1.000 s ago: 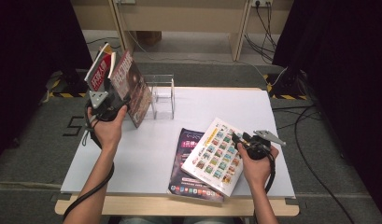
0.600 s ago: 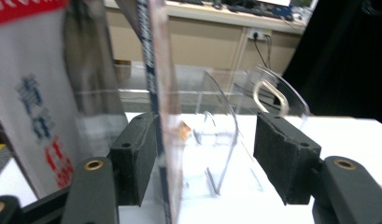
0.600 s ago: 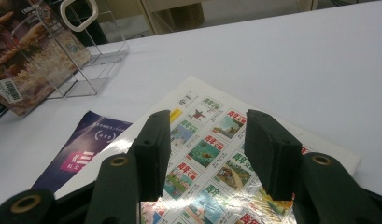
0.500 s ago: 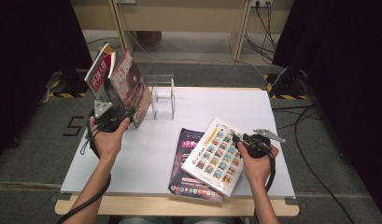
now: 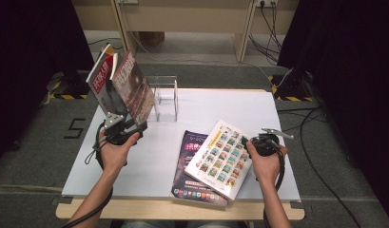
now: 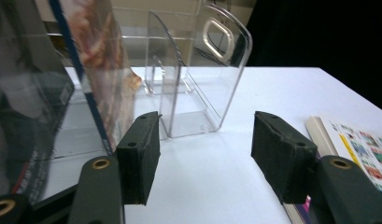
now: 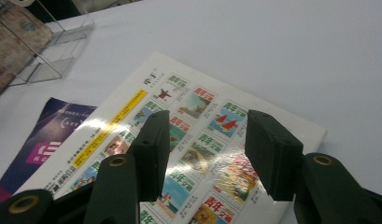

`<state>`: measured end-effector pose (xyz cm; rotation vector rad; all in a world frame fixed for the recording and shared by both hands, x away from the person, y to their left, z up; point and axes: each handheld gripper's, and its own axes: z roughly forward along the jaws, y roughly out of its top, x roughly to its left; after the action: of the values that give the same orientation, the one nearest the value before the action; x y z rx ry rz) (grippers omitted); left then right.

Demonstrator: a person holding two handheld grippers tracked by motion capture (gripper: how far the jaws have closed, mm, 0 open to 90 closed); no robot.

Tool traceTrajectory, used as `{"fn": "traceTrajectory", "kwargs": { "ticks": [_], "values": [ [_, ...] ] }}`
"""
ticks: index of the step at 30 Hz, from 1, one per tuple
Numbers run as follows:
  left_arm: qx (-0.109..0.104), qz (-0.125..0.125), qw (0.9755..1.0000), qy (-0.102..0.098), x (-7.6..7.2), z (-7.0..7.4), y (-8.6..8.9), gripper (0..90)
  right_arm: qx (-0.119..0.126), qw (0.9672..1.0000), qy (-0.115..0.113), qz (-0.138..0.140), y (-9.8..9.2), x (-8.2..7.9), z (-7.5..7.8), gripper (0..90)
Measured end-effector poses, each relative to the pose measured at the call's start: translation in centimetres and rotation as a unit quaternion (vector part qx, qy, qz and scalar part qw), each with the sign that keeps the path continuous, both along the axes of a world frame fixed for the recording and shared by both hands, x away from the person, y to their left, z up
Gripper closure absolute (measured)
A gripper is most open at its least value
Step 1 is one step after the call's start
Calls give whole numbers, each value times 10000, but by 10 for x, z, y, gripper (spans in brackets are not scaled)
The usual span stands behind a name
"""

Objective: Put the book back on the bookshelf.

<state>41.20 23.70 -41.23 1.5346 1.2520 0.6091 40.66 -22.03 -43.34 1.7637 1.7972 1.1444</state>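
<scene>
High view first, at nine o'clock: the left gripper sits in the person's left hand over the white counter, and two magazines, a red-covered magazine and a brown-covered magazine, stand tilted up right above it. Are the jaws on them? Left gripper view says no: the jaws stand wide apart with bare counter between, and the brown-covered magazine rises just beside the left jaw, whether touching I cannot tell. Straight ahead at twelve o'clock stands the clear acrylic rack; from above that rack is near the counter's far edge, just right of the magazines. Moving right, toward five o'clock of the counter's middle, a purple magazine lies flat with a white catalogue of small colour pictures lying across it. At three o'clock the right gripper, in the right hand, is at the catalogue's right edge. Right gripper view: jaws parted, holding nothing, poised above the white catalogue.
</scene>
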Motion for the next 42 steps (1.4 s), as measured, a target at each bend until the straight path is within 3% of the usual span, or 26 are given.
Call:
{"fn": "traceTrajectory", "kwargs": {
  "ticks": [12,24,27,34,42],
  "values": [
    [-4,-489,9986,215,-8,-11,-21,417,-35,9987,480,-181,-13,10,-7,500],
    [21,-935,9950,363,-15,-18,-41,418,50,9964,747,-407,-25,13,-16,499],
    [51,-1011,9940,404,-16,-21,-45,418,60,9958,801,-437,-27,14,-17,547],
    [131,-1182,9915,526,-19,-29,-56,439,29,9949,857,-539,-34,13,-17,761],
    [209,-1487,9861,708,-21,-38,-69,619,-83,9917,1070,-701,-39,15,-22,847]
  ]
}}
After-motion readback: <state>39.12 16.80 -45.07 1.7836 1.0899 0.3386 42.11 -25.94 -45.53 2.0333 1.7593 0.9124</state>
